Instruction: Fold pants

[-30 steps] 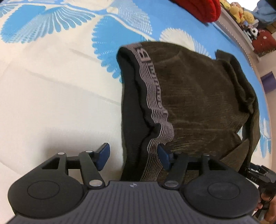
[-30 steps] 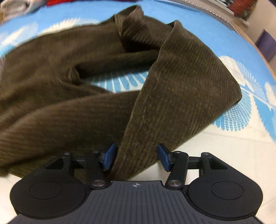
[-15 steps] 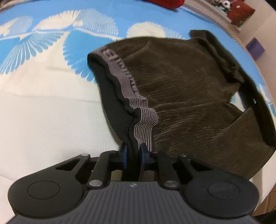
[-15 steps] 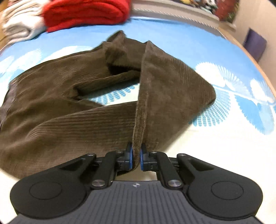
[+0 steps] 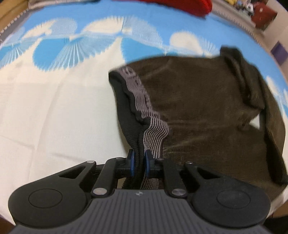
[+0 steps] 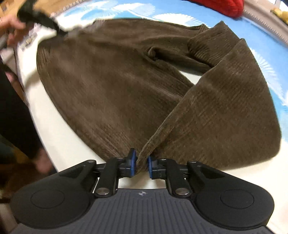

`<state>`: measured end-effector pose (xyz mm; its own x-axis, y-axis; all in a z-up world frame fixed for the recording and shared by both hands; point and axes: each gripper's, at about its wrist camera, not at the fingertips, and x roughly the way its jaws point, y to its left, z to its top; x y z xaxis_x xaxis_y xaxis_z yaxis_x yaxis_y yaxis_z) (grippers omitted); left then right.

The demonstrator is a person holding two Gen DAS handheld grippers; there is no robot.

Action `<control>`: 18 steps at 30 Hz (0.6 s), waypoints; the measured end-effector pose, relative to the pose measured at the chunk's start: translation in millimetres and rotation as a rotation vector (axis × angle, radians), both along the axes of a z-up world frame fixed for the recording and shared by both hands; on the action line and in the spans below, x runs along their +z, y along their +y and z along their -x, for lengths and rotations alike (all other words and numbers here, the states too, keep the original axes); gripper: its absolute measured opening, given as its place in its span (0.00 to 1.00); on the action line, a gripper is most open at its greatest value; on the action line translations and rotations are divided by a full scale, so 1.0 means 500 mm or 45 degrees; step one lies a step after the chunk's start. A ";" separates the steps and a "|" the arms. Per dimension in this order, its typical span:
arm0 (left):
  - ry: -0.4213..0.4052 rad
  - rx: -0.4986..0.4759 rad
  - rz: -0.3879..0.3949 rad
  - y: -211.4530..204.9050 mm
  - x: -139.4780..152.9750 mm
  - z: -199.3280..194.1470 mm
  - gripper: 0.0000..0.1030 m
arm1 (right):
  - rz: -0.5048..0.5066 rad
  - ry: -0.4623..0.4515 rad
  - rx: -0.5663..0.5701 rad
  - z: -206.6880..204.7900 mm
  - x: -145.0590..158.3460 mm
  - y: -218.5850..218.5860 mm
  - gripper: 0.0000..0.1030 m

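One pair of brown corduroy pants (image 6: 111, 86) lies spread on the bed (image 5: 54, 117), legs bent over each other in a loose heap, bed sheet showing through a gap between them. Waistband (image 5: 144, 100), grey striped elastic, sits at the pants' left edge in the left wrist view.

Left gripper (image 5: 138, 162): jaws have just been closing, now nearly together, pinching the waistband's near corner; cloth bunched between the pads. Right gripper (image 6: 139, 164): jaws closed and have just eased slightly wider; they clamp a gathered corduroy edge at the near hem side, cloth visibly pressed between the pads.

Progress, judged: early. Both holds are made; no neat fold is visible, the pants are rumpled and legs not aligned. Left to do: straighten, lay leg on leg, fold lengthwise into a stack.

Surroundings: blue-and-white fan-pattern sheet, red cloth (image 5: 189, 6) at the far edge. A person's hand (image 6: 12, 30) at upper left in the right wrist view, blurred
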<state>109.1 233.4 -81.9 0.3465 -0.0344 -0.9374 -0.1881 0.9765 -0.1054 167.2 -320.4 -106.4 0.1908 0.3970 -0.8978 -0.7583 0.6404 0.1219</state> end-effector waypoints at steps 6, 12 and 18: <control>0.042 0.089 -0.050 0.028 -0.013 -0.012 0.26 | -0.170 -0.127 -0.398 -0.137 0.070 -0.051 0.32; 0.056 0.099 0.059 0.022 -0.025 -0.040 0.46 | -0.100 -0.323 -0.714 -0.233 0.032 -0.017 0.42; 0.109 -0.001 0.056 -0.009 -0.057 -0.058 0.58 | -0.056 -0.315 -0.795 -0.311 -0.036 0.038 0.46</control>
<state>138.3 228.8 -110.5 0.2654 -0.0764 -0.9611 -0.1975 0.9714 -0.1318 322.6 -301.5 -124.6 0.5944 0.1807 -0.7836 -0.2561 0.9662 0.0285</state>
